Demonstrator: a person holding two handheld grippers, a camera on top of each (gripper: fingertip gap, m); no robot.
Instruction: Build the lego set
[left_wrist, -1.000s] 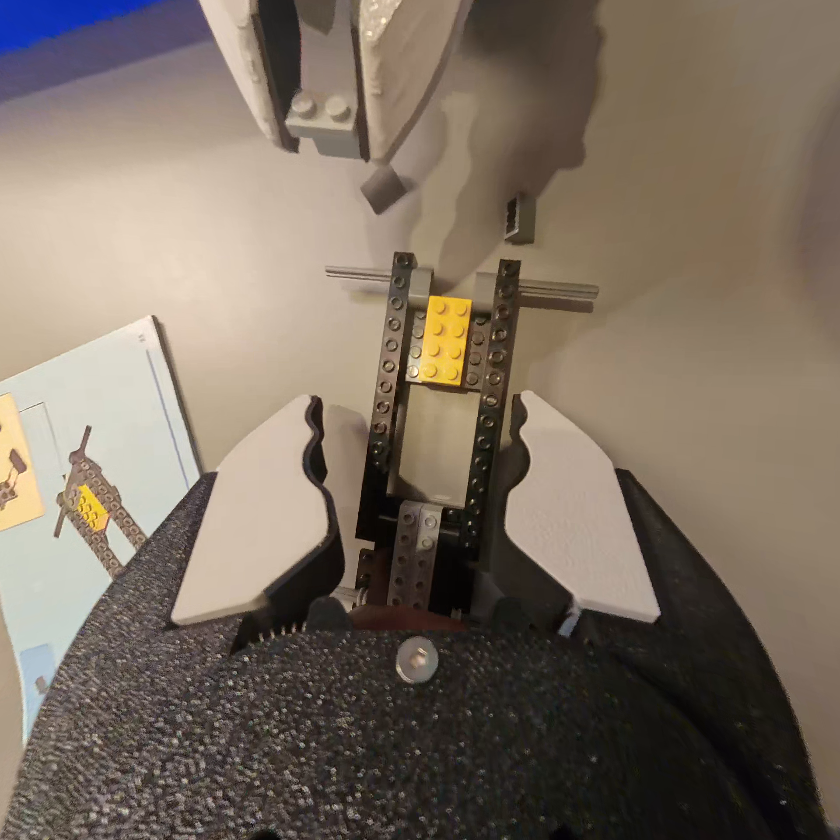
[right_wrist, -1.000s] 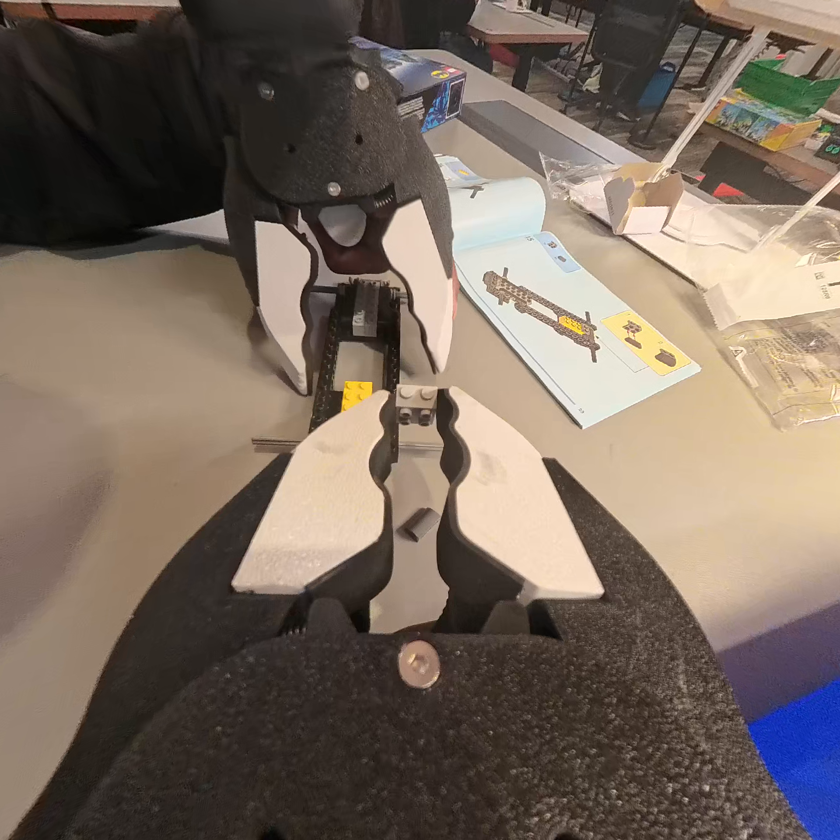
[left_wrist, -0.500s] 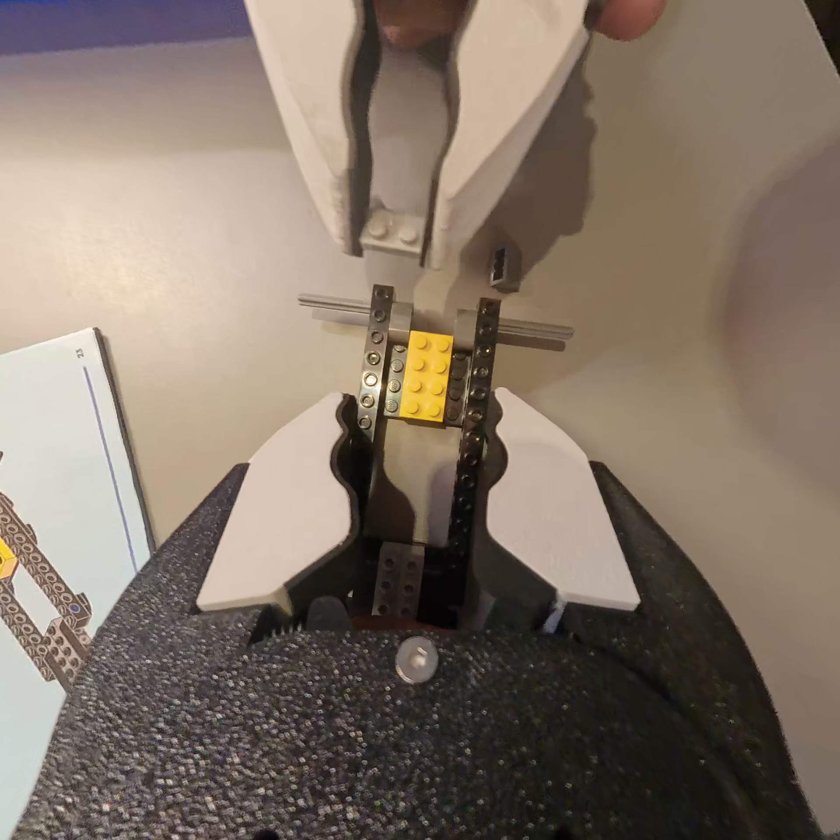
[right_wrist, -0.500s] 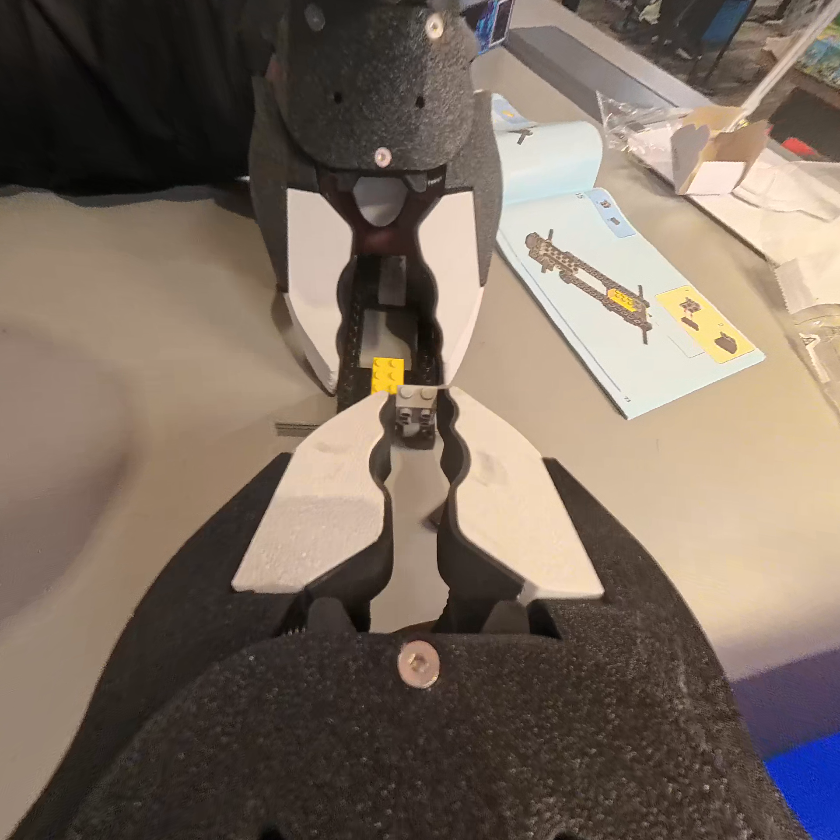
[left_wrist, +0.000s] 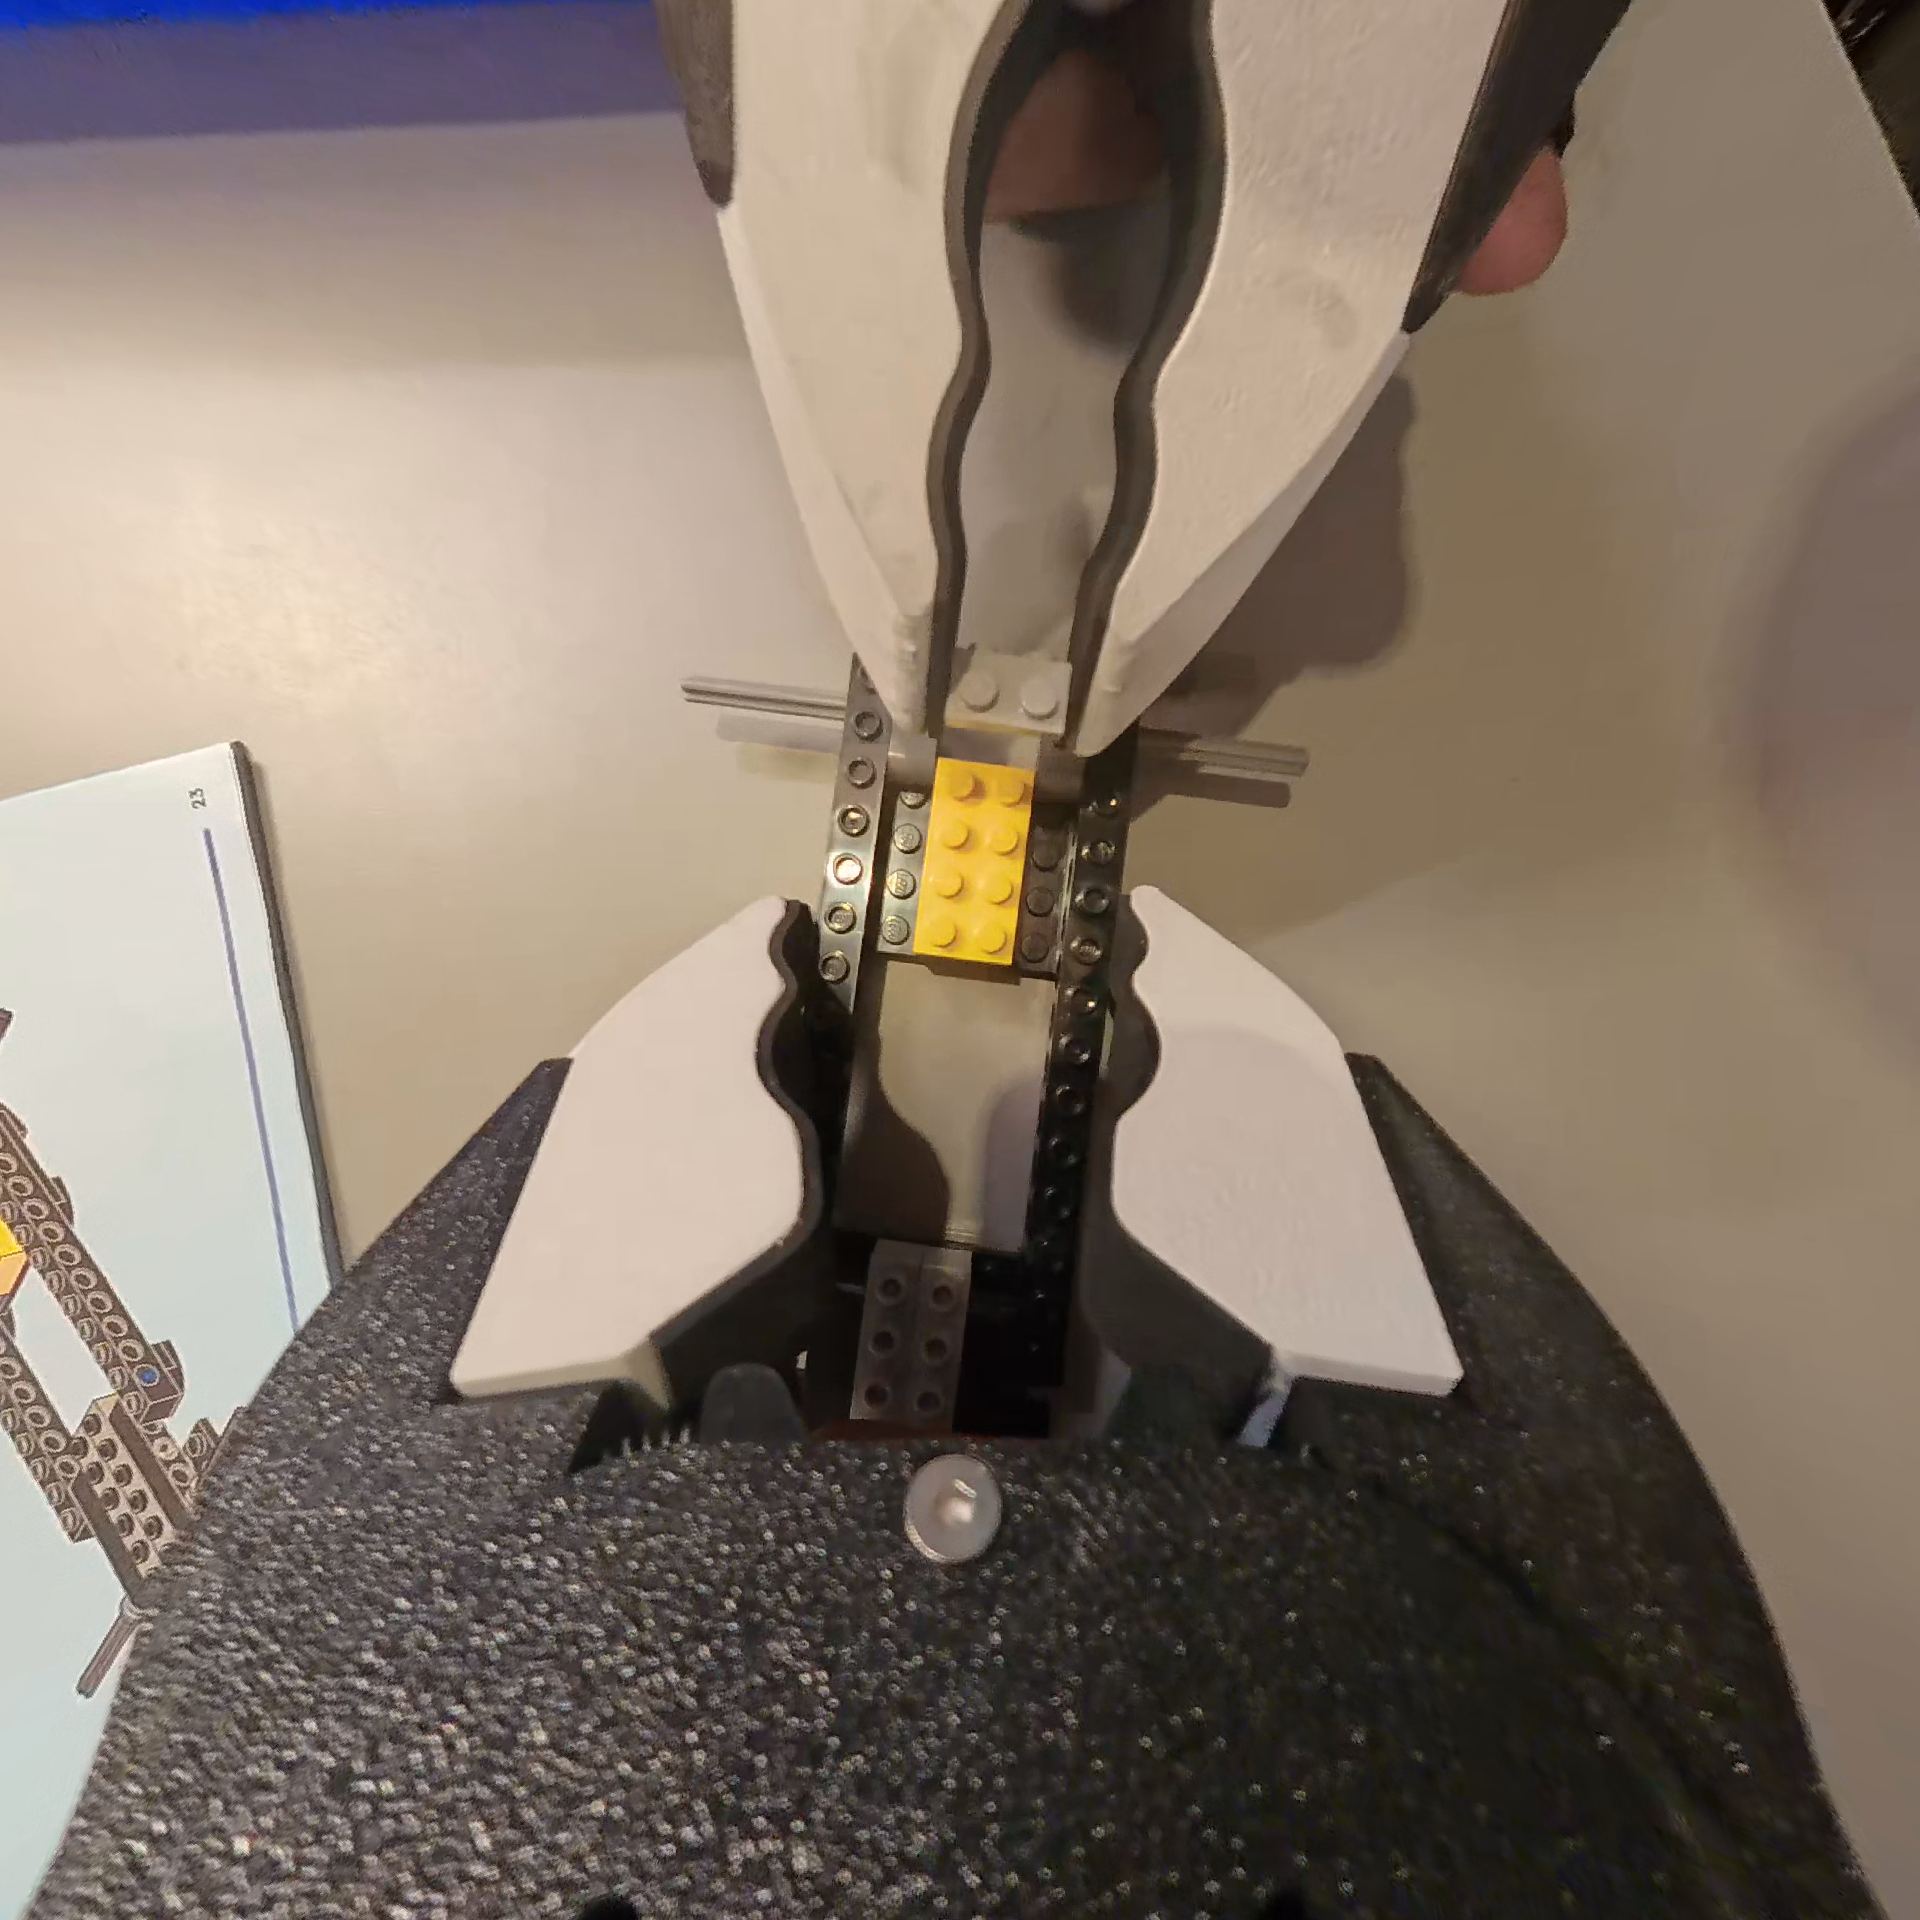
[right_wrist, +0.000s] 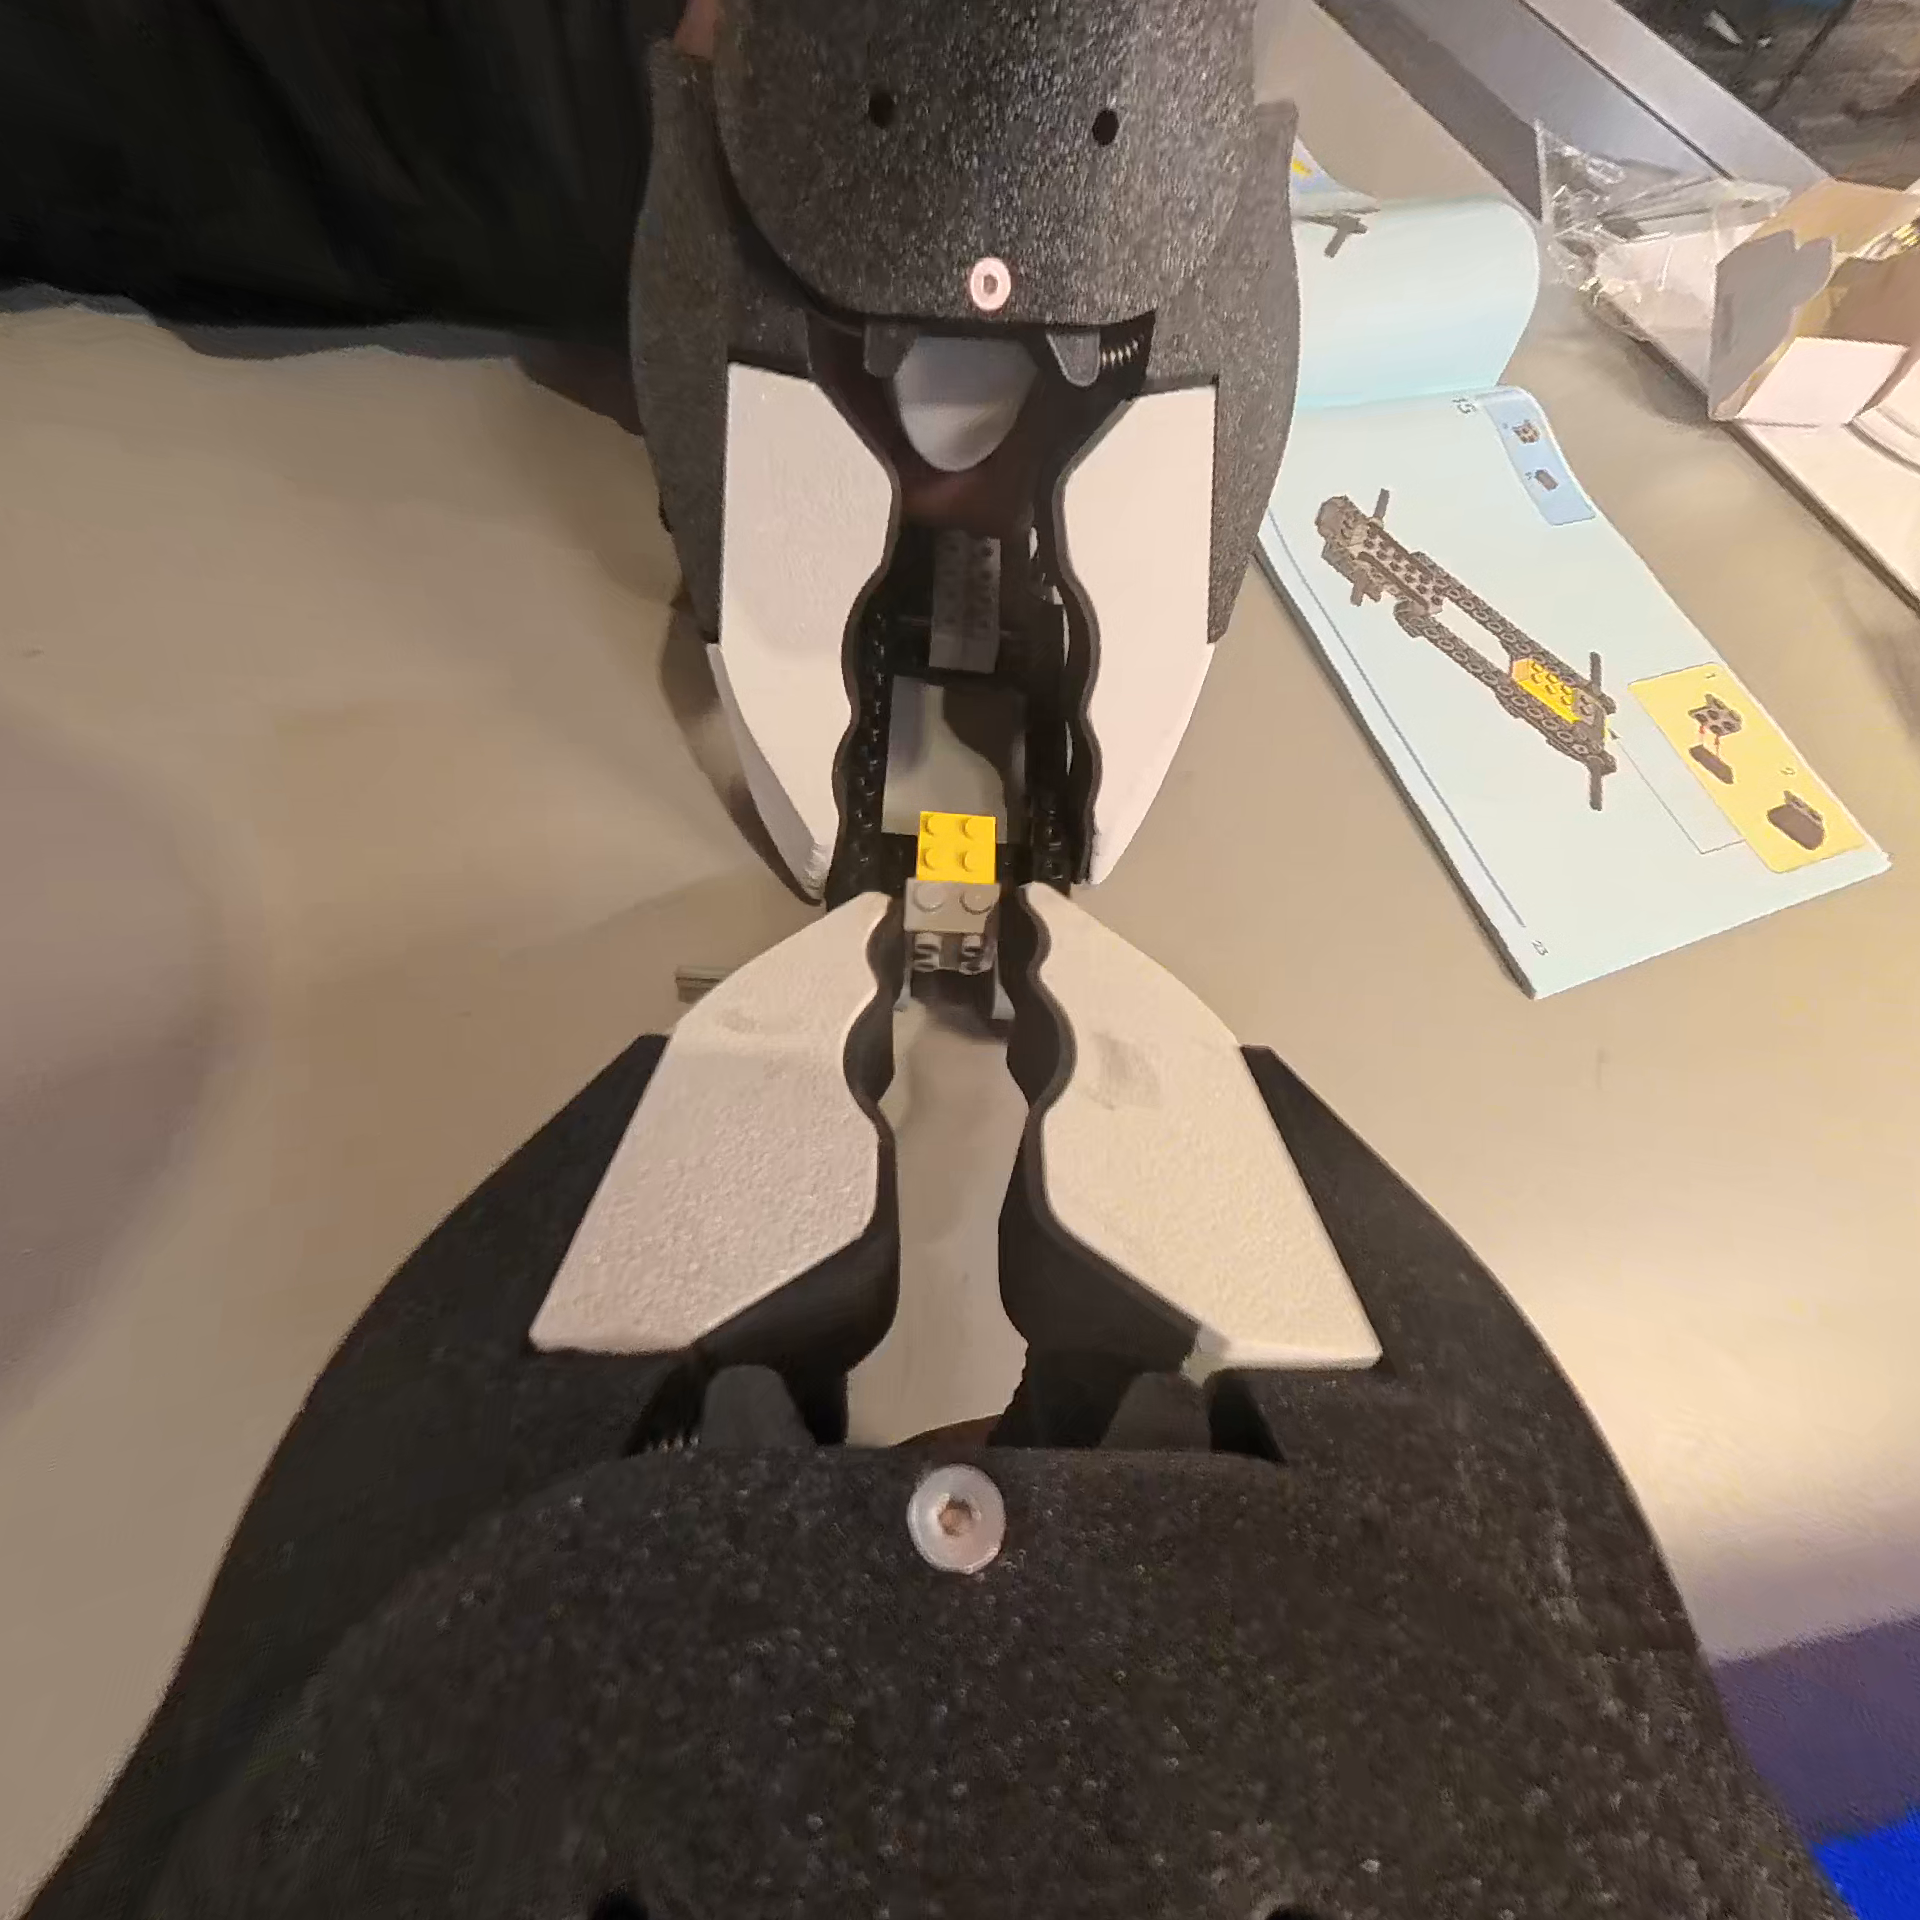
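A black brick frame (left_wrist: 857, 831) with a yellow plate (left_wrist: 971, 873) and a grey cross axle (left_wrist: 769, 694) lies on the beige table. My left gripper (left_wrist: 961, 914) is shut on the frame, its pads against the two black side beams. The frame (right_wrist: 862, 769) and the yellow plate (right_wrist: 956, 840) also show in the right wrist view. My right gripper (right_wrist: 956, 909) is shut on a small grey two-stud brick (right_wrist: 951, 904). It holds the brick (left_wrist: 1013, 691) at the frame's far end, right at the yellow plate's edge. Whether the brick touches the plate is unclear.
A light blue instruction booklet (right_wrist: 1558, 675) lies open to the right of the frame, and shows at the left in the left wrist view (left_wrist: 125, 1039). A cardboard box (right_wrist: 1808, 343) and plastic bags (right_wrist: 1621, 208) sit at the far right. A person's dark sleeve (right_wrist: 312, 156) is behind.
My left jaws closed from wide open onto the black frame. My right gripper carried the grey brick down and in, from above the table to the frame's far end.
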